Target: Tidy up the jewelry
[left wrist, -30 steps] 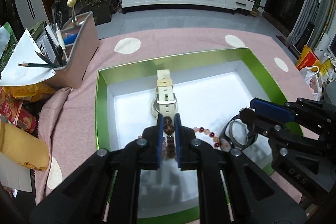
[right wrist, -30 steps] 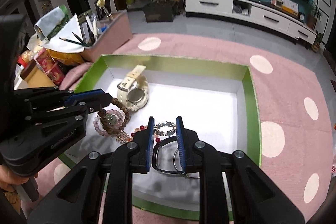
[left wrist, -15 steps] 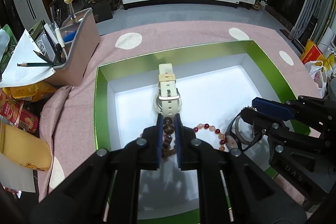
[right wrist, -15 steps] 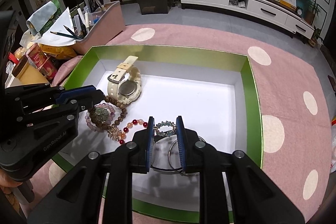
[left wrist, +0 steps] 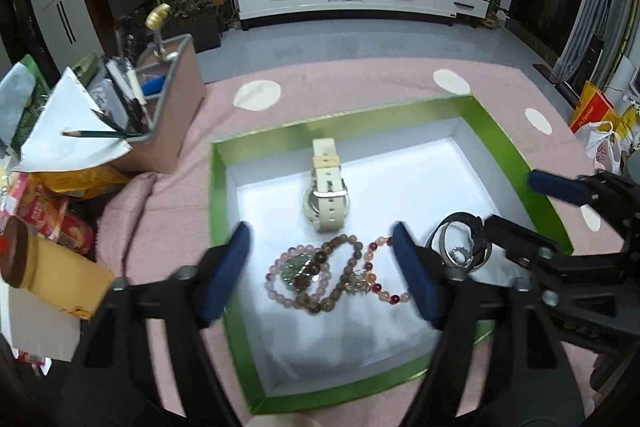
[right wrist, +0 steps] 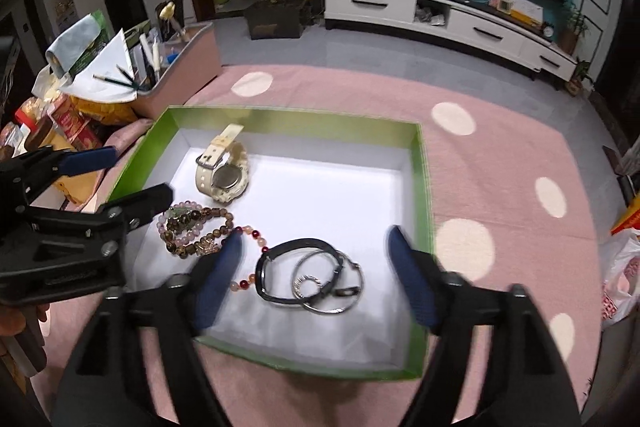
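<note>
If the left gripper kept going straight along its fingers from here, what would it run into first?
Most likely the beaded bracelets, which lie between the fingers of the open left gripper on the floor of the green box. The cream watch lies just beyond them. Height above the beads is unclear.
</note>
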`<state>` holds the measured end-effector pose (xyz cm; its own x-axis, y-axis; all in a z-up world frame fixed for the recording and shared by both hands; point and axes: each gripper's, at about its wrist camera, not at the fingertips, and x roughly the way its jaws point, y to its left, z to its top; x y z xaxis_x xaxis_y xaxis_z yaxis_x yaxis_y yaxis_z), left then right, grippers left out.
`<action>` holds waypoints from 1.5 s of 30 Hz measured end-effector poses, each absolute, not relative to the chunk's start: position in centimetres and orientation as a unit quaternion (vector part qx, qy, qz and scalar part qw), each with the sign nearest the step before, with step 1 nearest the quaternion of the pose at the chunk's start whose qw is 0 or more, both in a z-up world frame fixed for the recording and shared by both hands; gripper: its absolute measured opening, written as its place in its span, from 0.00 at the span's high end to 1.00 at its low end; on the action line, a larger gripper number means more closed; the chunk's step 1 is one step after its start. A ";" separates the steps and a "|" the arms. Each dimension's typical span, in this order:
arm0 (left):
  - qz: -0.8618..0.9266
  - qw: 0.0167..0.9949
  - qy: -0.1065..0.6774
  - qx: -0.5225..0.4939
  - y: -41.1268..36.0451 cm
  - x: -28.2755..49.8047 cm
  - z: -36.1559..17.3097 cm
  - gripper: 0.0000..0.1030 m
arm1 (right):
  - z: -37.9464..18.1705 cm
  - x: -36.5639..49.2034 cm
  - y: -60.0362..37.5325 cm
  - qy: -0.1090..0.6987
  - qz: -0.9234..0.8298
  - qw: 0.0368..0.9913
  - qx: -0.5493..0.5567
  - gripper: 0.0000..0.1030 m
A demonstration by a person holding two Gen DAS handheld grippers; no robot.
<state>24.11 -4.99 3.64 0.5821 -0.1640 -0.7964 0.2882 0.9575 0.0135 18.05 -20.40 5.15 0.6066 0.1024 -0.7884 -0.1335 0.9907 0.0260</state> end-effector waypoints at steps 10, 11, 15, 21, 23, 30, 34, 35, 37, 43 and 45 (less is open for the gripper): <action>-0.114 0.892 0.437 0.032 -3.0 22.4 9.0 0.02 | 10.3 15.5 -20.2 0.444 0.035 0.894 -0.052 0.01; -0.109 0.892 0.438 0.032 -2.9 22.1 9.6 0.02 | 10.8 15.2 -20.1 0.441 0.036 0.895 -0.056 0.01; -0.110 0.888 0.446 0.013 -2.7 21.5 11.1 0.02 | 12.0 14.6 -19.6 0.434 0.040 0.898 -0.061 0.01; -0.092 0.891 0.444 0.012 -2.4 20.8 12.3 0.02 | 13.0 14.5 -19.5 0.427 0.039 0.901 -0.061 0.01; -0.074 0.895 0.440 0.026 -2.5 20.7 12.6 0.02 | 13.1 14.5 -19.5 0.427 0.038 0.902 -0.061 0.01; -0.060 0.899 0.432 0.042 -2.6 20.6 12.8 0.02 | 13.0 14.5 -19.6 0.428 0.035 0.901 -0.060 0.01; -0.054 0.899 0.431 0.046 -2.6 20.6 12.8 0.02 | 12.9 14.5 -19.6 0.428 0.033 0.901 -0.059 0.01; -0.053 0.899 0.432 0.047 -2.6 20.6 12.7 0.02 | 12.9 14.5 -19.6 0.428 0.032 0.901 -0.059 0.01; -0.052 0.899 0.432 0.047 -2.7 20.6 12.7 0.02 | 12.8 14.6 -19.8 0.428 0.031 0.901 -0.058 0.01; -0.053 0.897 0.435 0.047 -2.7 20.8 12.4 0.02 | 12.6 14.8 -20.0 0.430 0.028 0.901 -0.060 0.01; -0.052 0.897 0.436 0.049 -2.7 20.9 12.2 0.02 | 12.5 14.9 -20.0 0.430 0.029 0.900 -0.061 0.01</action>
